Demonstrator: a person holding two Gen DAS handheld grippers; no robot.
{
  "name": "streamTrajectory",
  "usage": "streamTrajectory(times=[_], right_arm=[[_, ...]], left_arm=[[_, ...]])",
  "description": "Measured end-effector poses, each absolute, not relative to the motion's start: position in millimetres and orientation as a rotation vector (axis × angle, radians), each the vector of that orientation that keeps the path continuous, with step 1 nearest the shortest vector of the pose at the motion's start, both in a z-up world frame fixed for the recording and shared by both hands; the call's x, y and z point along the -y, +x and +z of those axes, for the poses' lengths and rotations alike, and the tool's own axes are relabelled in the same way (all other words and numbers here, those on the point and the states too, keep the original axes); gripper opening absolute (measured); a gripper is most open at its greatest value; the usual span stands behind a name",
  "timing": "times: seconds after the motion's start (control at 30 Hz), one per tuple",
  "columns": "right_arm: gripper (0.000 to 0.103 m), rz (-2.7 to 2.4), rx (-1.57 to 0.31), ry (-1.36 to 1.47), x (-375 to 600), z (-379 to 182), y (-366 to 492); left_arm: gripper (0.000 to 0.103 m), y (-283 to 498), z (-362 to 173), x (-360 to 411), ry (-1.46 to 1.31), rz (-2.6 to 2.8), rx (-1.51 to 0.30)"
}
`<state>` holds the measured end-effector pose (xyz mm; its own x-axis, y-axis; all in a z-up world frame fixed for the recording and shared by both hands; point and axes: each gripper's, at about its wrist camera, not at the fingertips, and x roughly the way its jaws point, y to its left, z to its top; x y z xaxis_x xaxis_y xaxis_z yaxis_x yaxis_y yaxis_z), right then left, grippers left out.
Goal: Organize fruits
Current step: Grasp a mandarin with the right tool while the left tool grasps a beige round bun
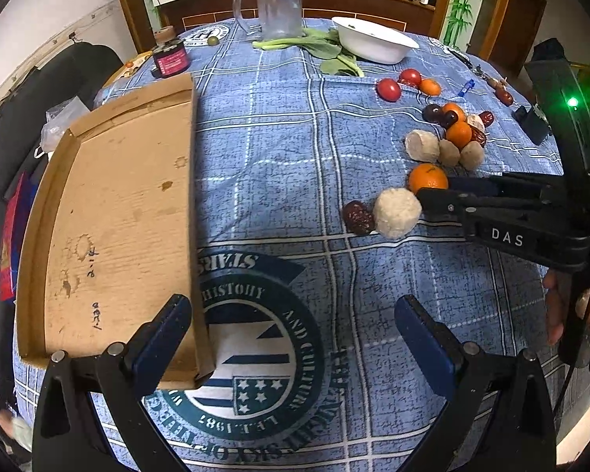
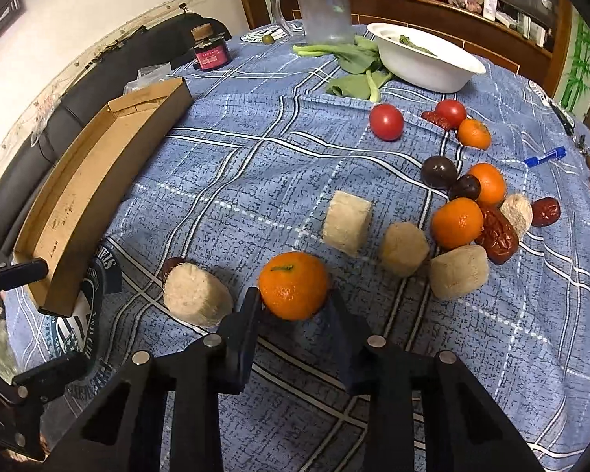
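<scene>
My right gripper (image 2: 295,301) is closed around a mandarin (image 2: 294,285) low over the blue cloth; the mandarin also shows in the left wrist view (image 1: 427,177) beside the right gripper (image 1: 432,192). A pale peeled chunk (image 2: 196,295) and a red date (image 1: 358,217) lie just left of it. More mandarins (image 2: 457,223), tomatoes (image 2: 386,122), dark plums (image 2: 438,172), dates (image 2: 497,234) and pale chunks (image 2: 458,272) lie in a cluster behind. My left gripper (image 1: 293,328) is open and empty, its left finger by the cardboard tray (image 1: 114,216), which holds nothing.
A white bowl (image 2: 426,65), leafy greens (image 2: 354,61), a clear pitcher (image 2: 326,4) and a dark jar (image 2: 211,55) stand at the table's far side. A blue pen (image 2: 544,156) lies at the right. A black sofa (image 1: 19,118) is beyond the left edge.
</scene>
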<state>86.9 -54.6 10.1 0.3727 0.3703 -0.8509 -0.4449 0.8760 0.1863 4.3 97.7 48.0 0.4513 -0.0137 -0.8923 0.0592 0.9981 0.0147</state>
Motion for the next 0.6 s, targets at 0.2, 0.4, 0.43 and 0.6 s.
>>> streamTrajectory(times=[0.2, 0.4, 0.43, 0.6], right_arm=[[0.035, 0.486, -1.044, -0.074, 73.5, 18.0, 74.6], [0.035, 0.432, -1.026, -0.104, 103.1, 24.8, 55.6], [0.035, 0.424, -1.024, -0.109, 107.9, 25.4, 52.7], [0.036, 0.414, -1.030, -0.095, 126.2, 24.3, 42.9]], left_arm=[[0.103, 17.2, 44.0, -76.6, 0.011, -0.071, -1.109], [0.099, 41.7, 36.8, -48.2, 0.000, -0.085, -1.106], [0.096, 46.0, 35.4, -44.1, 0.006, -0.090, -1.108], [0.069, 66.1, 25.0, -29.6, 0.048, -0.094, -1.141]])
